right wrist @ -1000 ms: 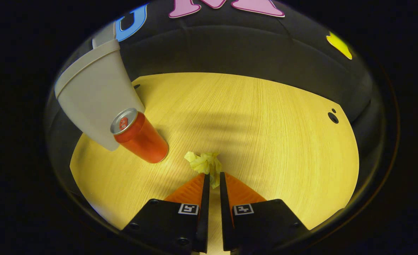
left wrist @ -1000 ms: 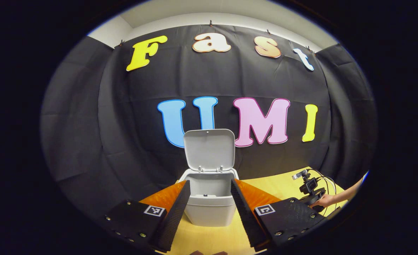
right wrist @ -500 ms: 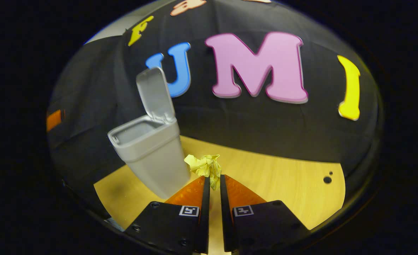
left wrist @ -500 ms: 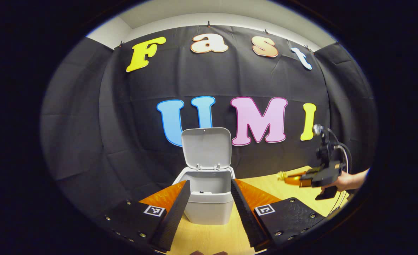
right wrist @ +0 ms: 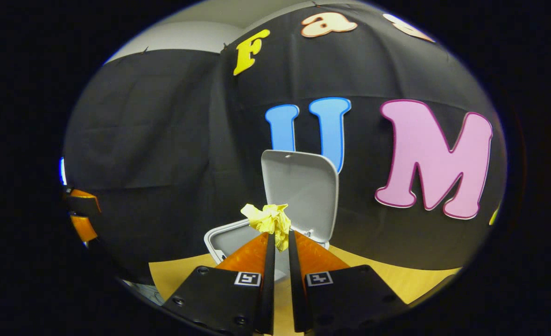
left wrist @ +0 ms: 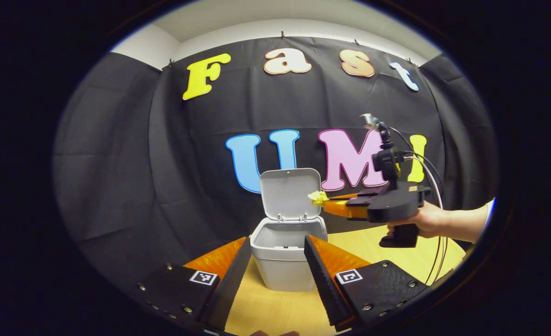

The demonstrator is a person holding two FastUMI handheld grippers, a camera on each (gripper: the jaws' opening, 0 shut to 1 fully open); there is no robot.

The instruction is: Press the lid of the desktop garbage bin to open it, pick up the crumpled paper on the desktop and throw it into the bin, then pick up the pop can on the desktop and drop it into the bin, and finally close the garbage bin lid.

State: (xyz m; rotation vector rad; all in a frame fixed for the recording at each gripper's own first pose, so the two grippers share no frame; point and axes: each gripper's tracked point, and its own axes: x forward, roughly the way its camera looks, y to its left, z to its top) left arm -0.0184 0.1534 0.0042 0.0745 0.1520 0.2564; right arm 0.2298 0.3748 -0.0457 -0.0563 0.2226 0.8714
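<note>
The grey bin (left wrist: 286, 263) stands on the wooden desk with its lid (left wrist: 290, 192) swung up and back. In the left gripper view, my right gripper (left wrist: 322, 199), held by a hand, hovers at the bin's upper right, shut on the crumpled yellow paper (left wrist: 317, 198) just above the rim. My left gripper (left wrist: 273, 247) is open, its fingers on either side of the bin's front, some way back from it. In the right gripper view, the paper (right wrist: 270, 220) sticks out of the right gripper (right wrist: 278, 239), with the bin's opening (right wrist: 231, 238) and lid (right wrist: 306, 185) right behind.
The wooden desk (left wrist: 275, 312) runs under the bin and to the right (left wrist: 436, 254). A cable (left wrist: 436, 186) hangs from the right gripper's camera mast. The left gripper's fingers (right wrist: 80, 217) show at the far left edge of the right gripper view.
My right gripper has lifted the paper off the desk and carried it left and up to the open bin's rim. The left gripper has drawn back slightly.
</note>
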